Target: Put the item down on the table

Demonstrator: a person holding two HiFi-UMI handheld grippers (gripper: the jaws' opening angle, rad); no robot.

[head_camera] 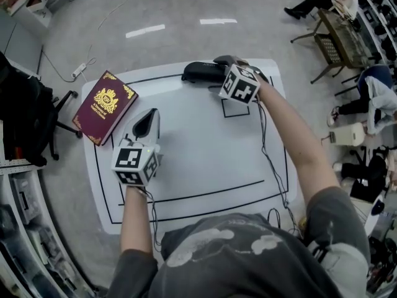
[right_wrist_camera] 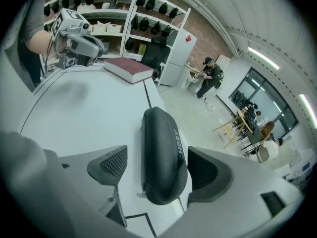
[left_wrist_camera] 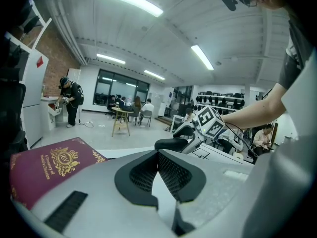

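Note:
A black zipped case (head_camera: 201, 72) lies on the white table (head_camera: 205, 160) at its far edge, across the black border line. My right gripper (head_camera: 222, 64) is open around it. In the right gripper view the case (right_wrist_camera: 161, 155) sits between the two pads with a gap on each side, flat on the tabletop. My left gripper (head_camera: 146, 124) rests on the left part of the table, its jaws meeting at a point with nothing between them (left_wrist_camera: 157, 170). From there the case (left_wrist_camera: 173, 144) shows ahead, below the right gripper's marker cube.
A maroon book (head_camera: 104, 106) with a gold crest lies on the table's left corner, close to the left gripper. A black office chair (head_camera: 25, 117) stands off the left edge. A power strip (head_camera: 79, 71) lies on the floor beyond. People sit at the right.

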